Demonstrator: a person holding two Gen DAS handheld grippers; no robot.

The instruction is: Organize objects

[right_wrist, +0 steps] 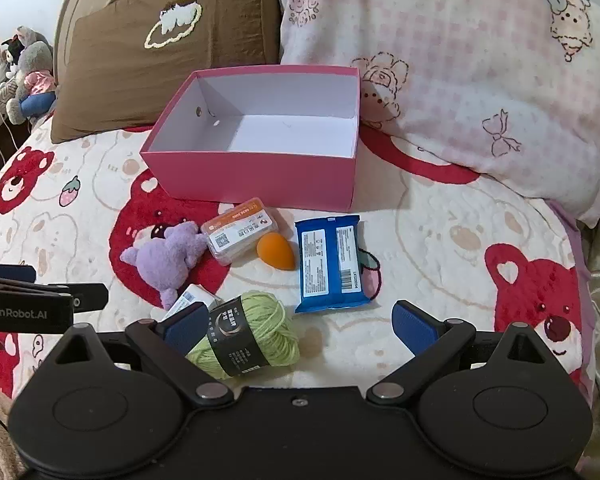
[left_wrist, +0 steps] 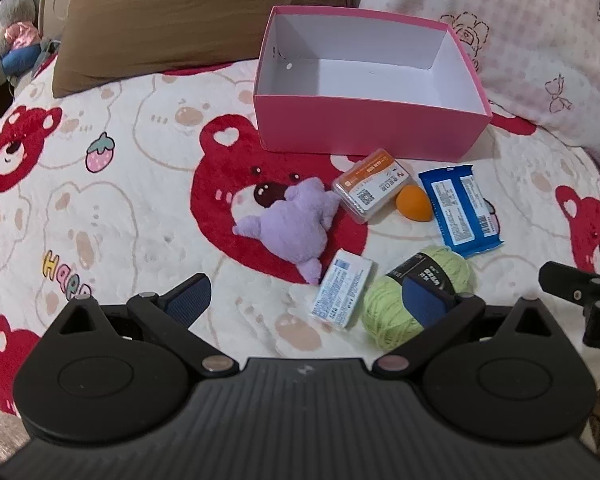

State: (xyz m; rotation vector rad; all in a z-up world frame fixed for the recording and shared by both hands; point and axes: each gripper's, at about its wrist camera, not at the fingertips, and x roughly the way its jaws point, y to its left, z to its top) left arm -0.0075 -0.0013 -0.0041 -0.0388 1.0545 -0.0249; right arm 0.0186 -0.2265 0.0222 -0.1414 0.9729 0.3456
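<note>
Yarn (right_wrist: 252, 332), soft and light, lay at lower centre before the empty pink box (right_wrist: 260, 172); both grippers (left_wrist: 304, 300) (right_wrist: 300, 326) hovered released; its banded middle looked the best hold.

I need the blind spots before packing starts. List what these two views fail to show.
- White carton: right wrist view, mostly hidden behind that gripper's left finger and the green yarn.
- Green yarn: left wrist view, partly covered by that gripper's right finger.
- Labels on the blue pack and orange-topped case: print too small to read.
- Pink box: near inner wall hidden in both.
</note>
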